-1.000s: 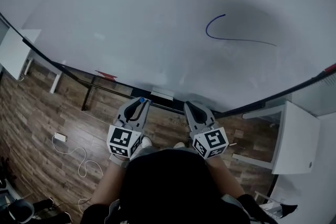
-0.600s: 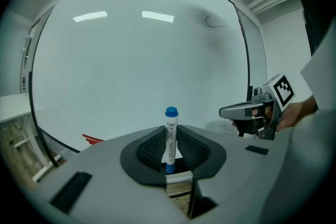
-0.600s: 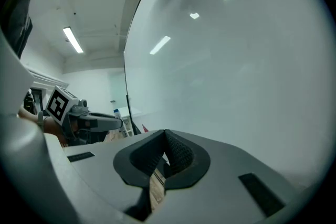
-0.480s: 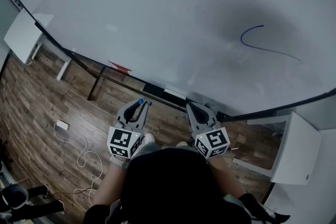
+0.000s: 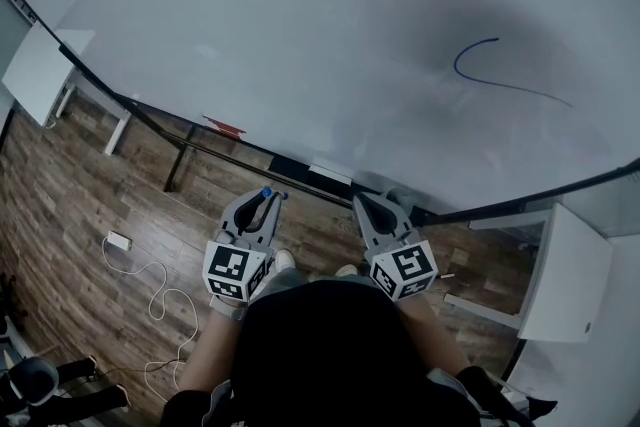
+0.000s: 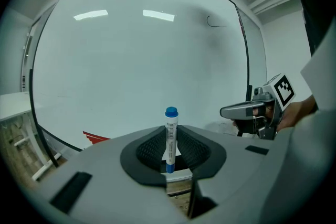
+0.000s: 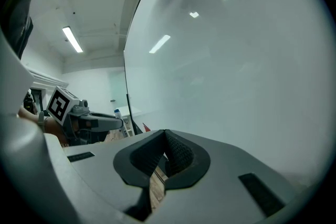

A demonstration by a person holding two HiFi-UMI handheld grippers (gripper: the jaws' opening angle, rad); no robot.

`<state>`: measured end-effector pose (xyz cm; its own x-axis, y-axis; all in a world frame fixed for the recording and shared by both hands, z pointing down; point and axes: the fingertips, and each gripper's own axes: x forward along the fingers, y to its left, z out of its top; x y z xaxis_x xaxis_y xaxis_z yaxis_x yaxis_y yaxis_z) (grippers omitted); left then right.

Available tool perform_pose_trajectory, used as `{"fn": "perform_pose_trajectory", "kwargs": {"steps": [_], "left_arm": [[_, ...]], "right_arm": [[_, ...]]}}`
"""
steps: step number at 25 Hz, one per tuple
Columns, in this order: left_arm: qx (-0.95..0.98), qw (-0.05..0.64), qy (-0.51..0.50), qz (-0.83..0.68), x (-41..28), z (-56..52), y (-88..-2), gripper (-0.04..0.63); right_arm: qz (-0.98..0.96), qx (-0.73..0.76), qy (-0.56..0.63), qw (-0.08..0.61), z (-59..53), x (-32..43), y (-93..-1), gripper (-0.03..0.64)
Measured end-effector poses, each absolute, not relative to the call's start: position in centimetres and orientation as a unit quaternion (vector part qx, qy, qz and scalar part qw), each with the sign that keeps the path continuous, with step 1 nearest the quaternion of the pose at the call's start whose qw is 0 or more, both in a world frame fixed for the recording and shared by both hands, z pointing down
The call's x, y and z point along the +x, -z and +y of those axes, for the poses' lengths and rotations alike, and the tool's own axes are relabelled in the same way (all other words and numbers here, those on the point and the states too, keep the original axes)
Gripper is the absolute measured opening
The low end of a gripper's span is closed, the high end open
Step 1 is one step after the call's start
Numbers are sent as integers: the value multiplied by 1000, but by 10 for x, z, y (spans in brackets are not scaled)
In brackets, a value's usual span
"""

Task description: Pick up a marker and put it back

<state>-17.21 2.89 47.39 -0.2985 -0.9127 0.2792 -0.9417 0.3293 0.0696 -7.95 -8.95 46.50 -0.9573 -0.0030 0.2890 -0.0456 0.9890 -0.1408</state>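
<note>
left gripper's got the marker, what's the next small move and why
Probably ease the left gripper forward and down toward the ledge at the whiteboard's lower edge. It is shut on the capped marker, held upright; the blue line is already drawn, and the marker is not yet put back.

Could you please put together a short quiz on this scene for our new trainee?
1. Multiple choice: what is between the jaws of the left gripper? A) an eraser B) a blue-capped marker C) nothing
2. True or false: the right gripper has its jaws wide apart.
3. Fill in: the curved line drawn on the whiteboard is ____ in colour.

Key
1. B: the marker stands upright, clamped between the jaws.
2. False: its jaws are closed together, with nothing between them.
3. Blue.
</note>
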Motion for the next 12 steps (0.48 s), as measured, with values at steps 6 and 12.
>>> {"fn": "perform_pose_trajectory", "kwargs": {"steps": [6, 12], "left_arm": [[601, 123, -48, -788, -163, 8, -465, 80], [639, 109, -48, -760, -146, -26, -456, 80]], "right_arm": [[-986, 38, -74, 143, -102, -65, -464, 26], [-984, 84, -79, 137, -125, -38, -463, 26]]}}
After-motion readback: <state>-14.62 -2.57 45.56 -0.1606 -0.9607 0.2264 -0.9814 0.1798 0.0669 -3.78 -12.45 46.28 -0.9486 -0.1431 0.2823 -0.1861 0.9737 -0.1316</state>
